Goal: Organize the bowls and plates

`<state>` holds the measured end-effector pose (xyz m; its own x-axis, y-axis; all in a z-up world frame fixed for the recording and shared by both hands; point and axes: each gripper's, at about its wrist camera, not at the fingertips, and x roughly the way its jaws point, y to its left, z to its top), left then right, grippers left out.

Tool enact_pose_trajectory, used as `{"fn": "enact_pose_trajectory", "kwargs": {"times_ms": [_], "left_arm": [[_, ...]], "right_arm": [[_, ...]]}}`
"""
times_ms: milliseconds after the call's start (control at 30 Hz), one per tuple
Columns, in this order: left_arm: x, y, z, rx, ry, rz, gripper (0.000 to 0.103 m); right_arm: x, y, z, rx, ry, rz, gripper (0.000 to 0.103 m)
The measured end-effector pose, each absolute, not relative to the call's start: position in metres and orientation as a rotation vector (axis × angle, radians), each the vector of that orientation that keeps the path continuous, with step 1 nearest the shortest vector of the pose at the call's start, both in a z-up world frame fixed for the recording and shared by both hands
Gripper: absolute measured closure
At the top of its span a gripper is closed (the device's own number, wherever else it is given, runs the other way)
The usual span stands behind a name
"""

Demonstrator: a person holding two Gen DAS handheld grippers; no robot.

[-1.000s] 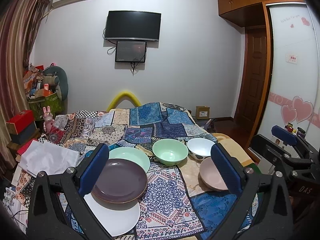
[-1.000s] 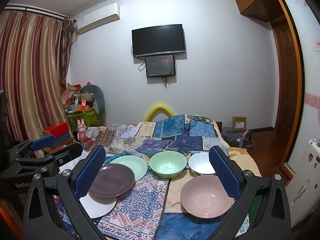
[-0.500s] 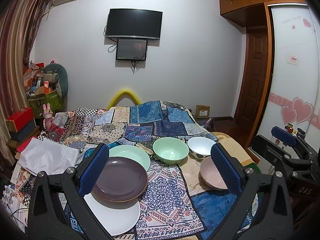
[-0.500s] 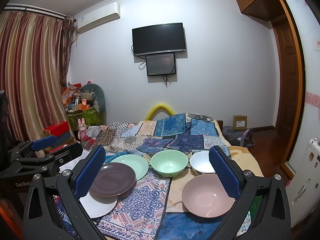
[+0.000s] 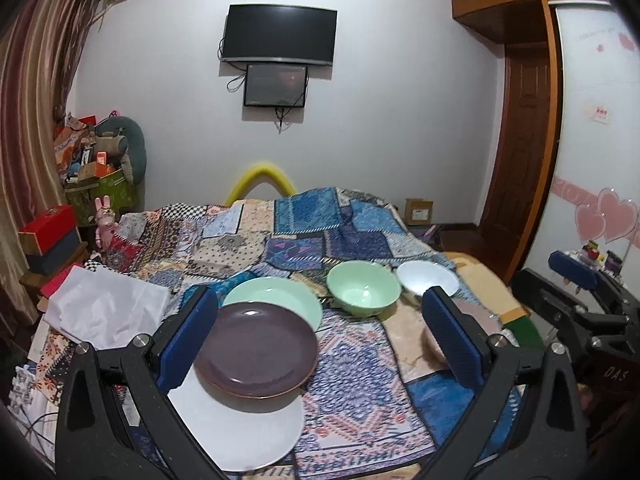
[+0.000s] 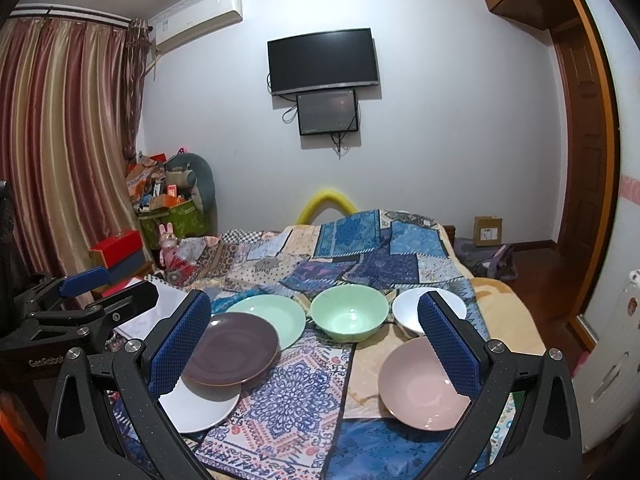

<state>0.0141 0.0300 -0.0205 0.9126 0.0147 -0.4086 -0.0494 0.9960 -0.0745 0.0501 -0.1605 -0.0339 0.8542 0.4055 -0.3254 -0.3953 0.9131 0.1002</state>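
Dishes lie on a patchwork bed cover. A brown plate (image 5: 256,350) (image 6: 230,350) overlaps a white plate (image 5: 240,432) (image 6: 200,410) and a mint plate (image 5: 280,300) (image 6: 272,312). A mint bowl (image 5: 363,287) (image 6: 350,312), a white bowl (image 5: 426,278) (image 6: 408,310) and a pink bowl (image 6: 420,388) lie to the right; in the left wrist view the pink bowl (image 5: 434,346) is mostly hidden by a finger. My left gripper (image 5: 320,340) hovers open above the brown plate. My right gripper (image 6: 316,350) hovers open, with the pink bowl at its right finger. Neither holds anything.
The bed cover (image 5: 304,240) rises into folds behind the dishes. White paper (image 5: 104,308) and red boxes (image 5: 48,228) lie left of the bed. A cluttered pile (image 6: 168,188) and curtains (image 6: 60,160) stand at the left; a wooden door (image 5: 520,140) is at the right.
Both grippers have drifted slightly forward and down toward the dishes, so the plates and bowls look a little larger. Nothing was grasped or moved.
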Motion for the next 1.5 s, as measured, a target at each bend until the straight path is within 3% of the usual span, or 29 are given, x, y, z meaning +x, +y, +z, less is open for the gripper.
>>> {"fn": "enact_pose_trajectory", "kwargs": {"times_ms": [167, 400, 767, 967, 1267, 1500], "left_arm": [[0.024, 0.046, -0.033, -0.066, 0.459, 0.051, 0.002], [0.044, 0.082, -0.059, -0.062, 0.553, 0.081, 0.016], [0.087, 0.145, -0.109, -0.109, 0.705, 0.168, 0.016], [0.116, 0.175, -0.137, -0.107, 0.817, 0.151, 0.016], [0.151, 0.207, -0.178, -0.172, 0.935, 0.121, 0.019], [0.169, 0.221, -0.2, -0.212, 0.985, 0.104, 0.041]], "right_arm": [[0.06, -0.149, -0.043, 0.014, 0.383, 0.432, 0.0], [0.074, -0.125, -0.06, -0.038, 0.429, 0.455, 0.0], [0.114, -0.087, -0.098, -0.085, 0.567, 0.526, 0.0], [0.14, -0.069, -0.122, -0.1, 0.646, 0.549, 0.005], [0.177, -0.05, -0.163, -0.088, 0.816, 0.582, 0.023], [0.193, -0.039, -0.186, -0.093, 0.901, 0.606, 0.043]]}}
